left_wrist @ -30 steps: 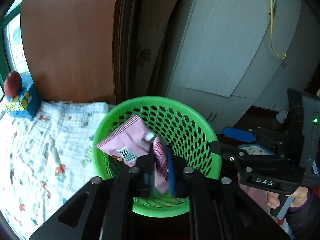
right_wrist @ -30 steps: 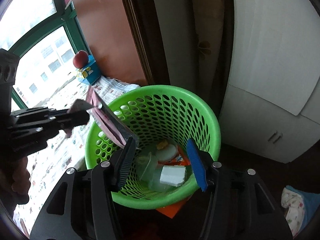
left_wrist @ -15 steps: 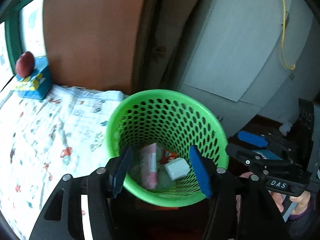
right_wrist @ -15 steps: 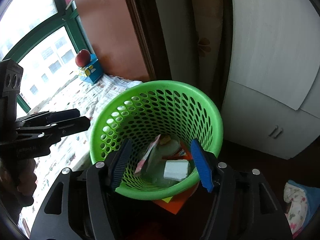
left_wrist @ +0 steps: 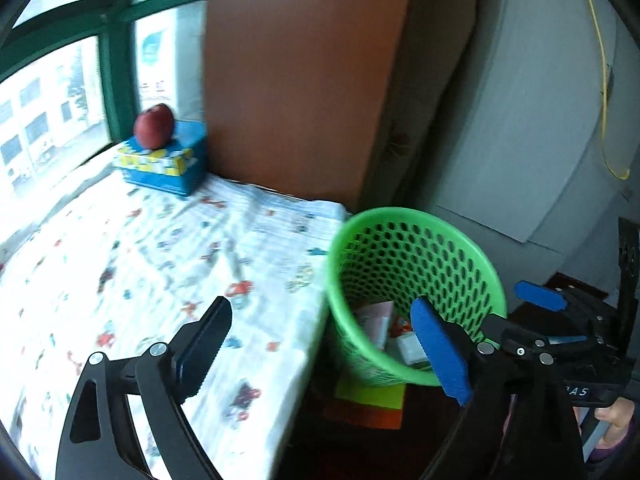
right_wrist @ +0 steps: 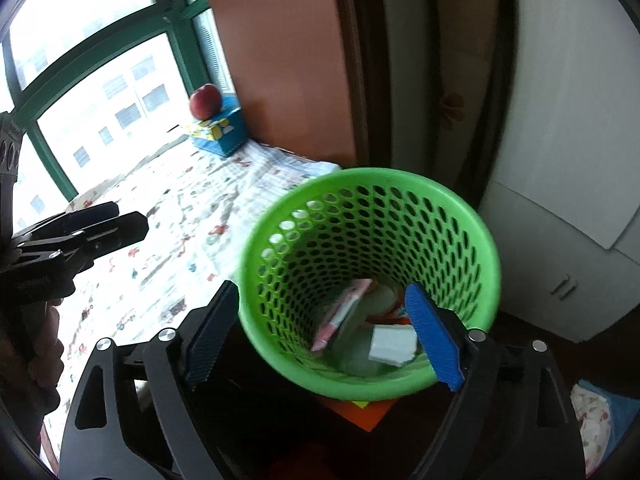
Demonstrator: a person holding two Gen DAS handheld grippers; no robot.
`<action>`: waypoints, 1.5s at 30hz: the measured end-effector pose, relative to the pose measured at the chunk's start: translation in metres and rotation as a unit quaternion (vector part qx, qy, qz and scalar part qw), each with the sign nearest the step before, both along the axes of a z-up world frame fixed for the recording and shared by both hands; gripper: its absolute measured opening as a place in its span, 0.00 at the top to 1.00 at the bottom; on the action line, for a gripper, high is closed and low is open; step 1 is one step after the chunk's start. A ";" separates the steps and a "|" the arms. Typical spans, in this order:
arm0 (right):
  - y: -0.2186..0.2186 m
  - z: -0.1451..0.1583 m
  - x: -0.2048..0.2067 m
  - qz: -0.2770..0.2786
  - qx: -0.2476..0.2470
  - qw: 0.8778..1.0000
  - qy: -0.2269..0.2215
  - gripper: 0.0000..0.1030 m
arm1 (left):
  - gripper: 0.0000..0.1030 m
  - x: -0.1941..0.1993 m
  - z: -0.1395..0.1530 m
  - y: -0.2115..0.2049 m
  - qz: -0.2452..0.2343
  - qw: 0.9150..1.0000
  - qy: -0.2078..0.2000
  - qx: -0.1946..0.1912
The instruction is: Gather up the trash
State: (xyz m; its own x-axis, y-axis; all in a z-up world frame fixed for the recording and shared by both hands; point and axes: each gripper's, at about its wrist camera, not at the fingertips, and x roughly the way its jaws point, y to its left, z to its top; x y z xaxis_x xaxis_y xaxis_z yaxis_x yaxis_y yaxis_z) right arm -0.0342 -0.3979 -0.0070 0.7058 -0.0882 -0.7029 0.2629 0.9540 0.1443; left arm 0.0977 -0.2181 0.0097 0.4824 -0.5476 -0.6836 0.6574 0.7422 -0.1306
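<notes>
trash [right_wrist: 344, 314] lies in the green basket [right_wrist: 460, 200], where it belongs; left tool [left_wrist: 320, 354] and right tool [right_wrist: 322, 334] are both opening, nothing between their jaws.

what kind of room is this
Most likely a bedroom or living room in a home. A printed cloth covers a ledge under a green-framed window, an apple sits on a tissue box, and a green wastebasket stands beside white cabinets.
</notes>
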 end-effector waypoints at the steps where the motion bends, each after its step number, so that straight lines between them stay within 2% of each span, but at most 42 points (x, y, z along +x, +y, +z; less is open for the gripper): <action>1: 0.004 0.001 0.002 0.003 -0.001 1.000 -0.001 0.15 | 0.13 0.000 0.001 0.007 0.010 1.000 -0.003 0.000; 9: 0.038 0.010 0.012 0.021 -0.010 1.000 -0.011 0.09 | 0.10 -0.002 0.001 0.059 0.074 0.997 -0.008 0.005; 12: 0.050 0.012 0.015 0.024 -0.014 0.999 -0.016 0.09 | 0.10 -0.003 -0.002 0.081 0.096 0.995 0.001 0.005; 23: 0.079 0.019 0.017 0.045 -0.013 0.998 -0.035 0.06 | 0.08 -0.014 -0.004 0.136 0.171 0.985 -0.013 0.014; 34: 0.095 0.020 0.021 0.064 -0.017 0.997 -0.040 0.06 | 0.08 -0.020 -0.007 0.165 0.207 0.978 -0.003 0.007; 45: 0.101 0.020 0.023 0.071 -0.017 0.996 -0.044 0.06 | 0.08 -0.024 -0.002 0.170 0.219 0.975 -0.018 0.014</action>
State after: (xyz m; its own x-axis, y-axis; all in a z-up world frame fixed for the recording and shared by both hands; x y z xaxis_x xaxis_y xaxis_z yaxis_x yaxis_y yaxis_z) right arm -0.0116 -0.2970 0.0134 0.7711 -0.0063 -0.6366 0.1132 0.9854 0.1274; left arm 0.0738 -0.0482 0.0080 0.6903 -0.2654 -0.6731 0.2800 0.9558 -0.0897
